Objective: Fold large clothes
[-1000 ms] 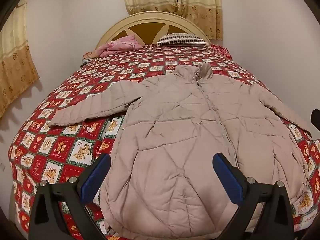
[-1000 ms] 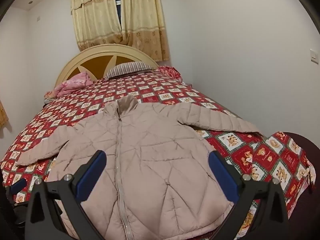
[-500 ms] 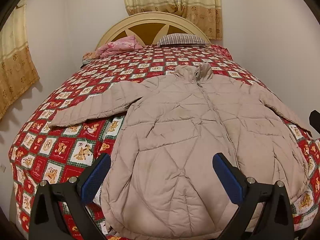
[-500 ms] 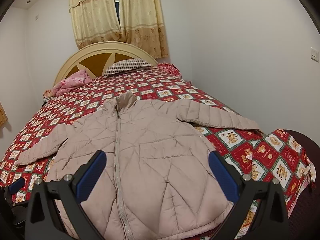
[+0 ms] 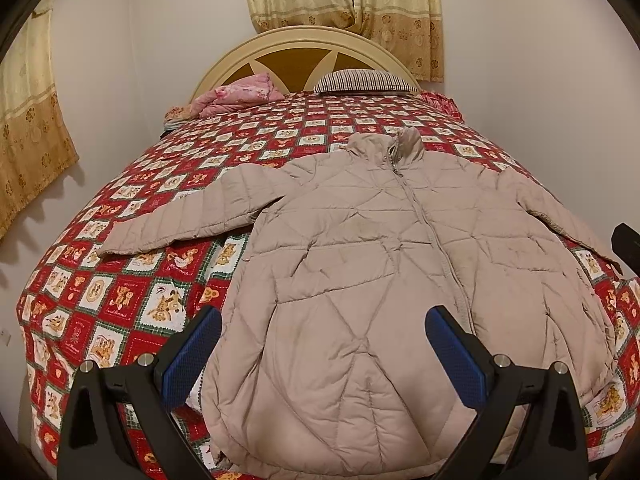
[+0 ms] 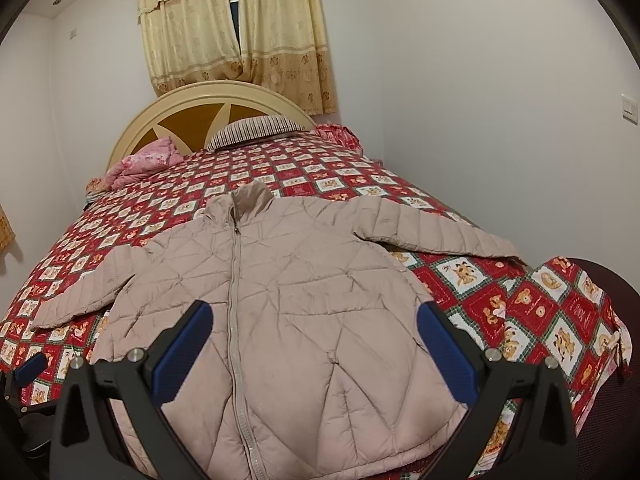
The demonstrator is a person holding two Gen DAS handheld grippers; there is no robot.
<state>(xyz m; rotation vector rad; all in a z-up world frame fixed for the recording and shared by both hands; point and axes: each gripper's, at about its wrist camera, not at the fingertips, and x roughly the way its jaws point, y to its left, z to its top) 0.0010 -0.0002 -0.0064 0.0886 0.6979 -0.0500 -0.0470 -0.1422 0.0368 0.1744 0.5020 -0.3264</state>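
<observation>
A beige quilted puffer jacket (image 5: 360, 272) lies flat and face up on the bed (image 5: 120, 280), zipped, collar toward the headboard (image 5: 296, 52) and both sleeves spread out to the sides over the red patchwork bedspread (image 6: 328, 176). Its hem reaches the near edge of the bed. The left gripper (image 5: 322, 344) hovers above the hem, jaws wide open and holding nothing. The right gripper (image 6: 314, 334) hangs likewise over the lower front, jaws spread apart, empty. A pink blanket (image 5: 240, 94) and a striped pillow (image 5: 360, 80) sit by the headboard, with curtains (image 6: 236, 28) behind
</observation>
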